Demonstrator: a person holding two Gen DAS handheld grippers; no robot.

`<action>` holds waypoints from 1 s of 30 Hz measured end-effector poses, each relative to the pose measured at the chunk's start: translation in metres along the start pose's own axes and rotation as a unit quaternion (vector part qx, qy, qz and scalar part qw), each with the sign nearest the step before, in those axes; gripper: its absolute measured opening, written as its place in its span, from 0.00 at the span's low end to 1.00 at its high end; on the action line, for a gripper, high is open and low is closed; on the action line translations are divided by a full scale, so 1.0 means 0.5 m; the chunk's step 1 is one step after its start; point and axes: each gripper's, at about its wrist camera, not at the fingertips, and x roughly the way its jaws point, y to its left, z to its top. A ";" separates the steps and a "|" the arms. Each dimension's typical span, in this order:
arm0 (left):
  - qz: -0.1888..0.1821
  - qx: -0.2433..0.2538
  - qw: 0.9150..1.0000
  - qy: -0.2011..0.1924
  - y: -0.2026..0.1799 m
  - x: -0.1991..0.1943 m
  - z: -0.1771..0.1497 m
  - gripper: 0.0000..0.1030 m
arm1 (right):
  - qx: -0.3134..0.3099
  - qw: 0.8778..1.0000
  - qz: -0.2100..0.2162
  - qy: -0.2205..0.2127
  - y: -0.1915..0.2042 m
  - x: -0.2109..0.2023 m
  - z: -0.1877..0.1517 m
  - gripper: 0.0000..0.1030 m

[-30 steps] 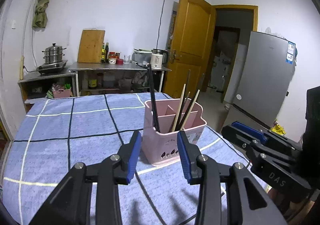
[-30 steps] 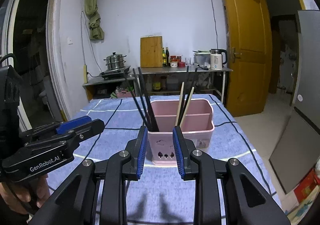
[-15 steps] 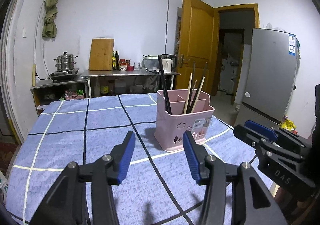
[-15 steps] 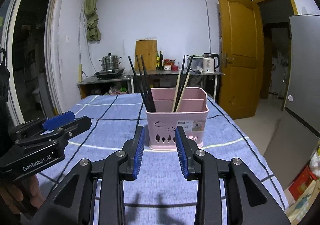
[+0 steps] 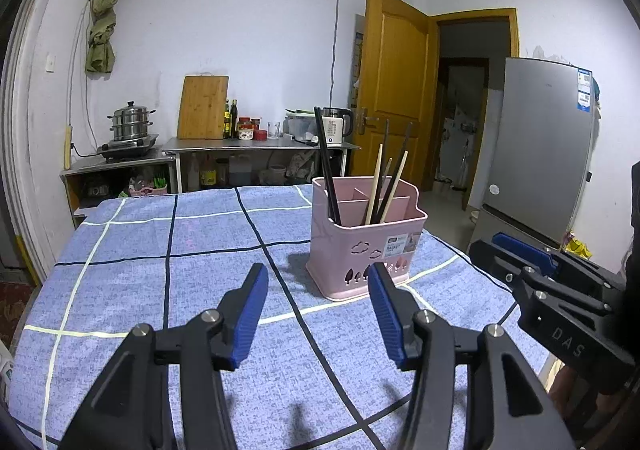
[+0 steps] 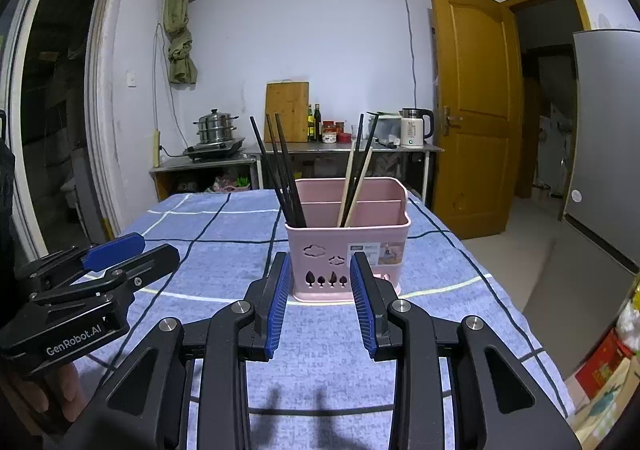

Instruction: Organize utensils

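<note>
- Left wrist view: your left gripper [image 5: 318,308] hangs over the table's blue checked cloth [image 5: 168,274], its blue-padded jaws parted fairly wide and holding nothing; they have just been opening. The pink plastic utensil caddy [image 5: 366,250] stands on the cloth ahead and slightly to the right, apart from the pads. Black chopsticks [image 5: 327,170] lean in its left compartment; pale wooden and dark chopsticks [image 5: 386,186] lean in its right one. Your right gripper [image 5: 536,282] shows at the right edge.
- Right wrist view: your right gripper [image 6: 318,296] sits with jaws moderately parted and empty, after widening slightly. The caddy [image 6: 348,250] stands straight ahead, beyond the pads. Your left gripper [image 6: 84,282] lies at the left edge, a hand [image 6: 44,394] beneath it.
</note>
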 end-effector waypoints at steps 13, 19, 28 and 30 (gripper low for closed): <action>0.002 0.000 1.000 0.003 -0.003 -0.001 -0.003 0.54 | 0.001 1.000 0.001 0.000 0.001 0.000 0.002 0.31; 0.003 -0.001 1.000 0.003 -0.002 -0.003 -0.003 0.54 | -0.001 1.000 0.003 0.002 0.004 0.001 0.003 0.31; 0.004 0.002 1.000 0.003 -0.007 -0.004 -0.004 0.55 | -0.001 1.000 0.003 0.003 0.005 0.000 0.002 0.31; 0.003 0.002 1.000 0.004 -0.008 -0.004 -0.004 0.56 | -0.001 1.000 0.003 0.003 0.005 0.001 0.002 0.31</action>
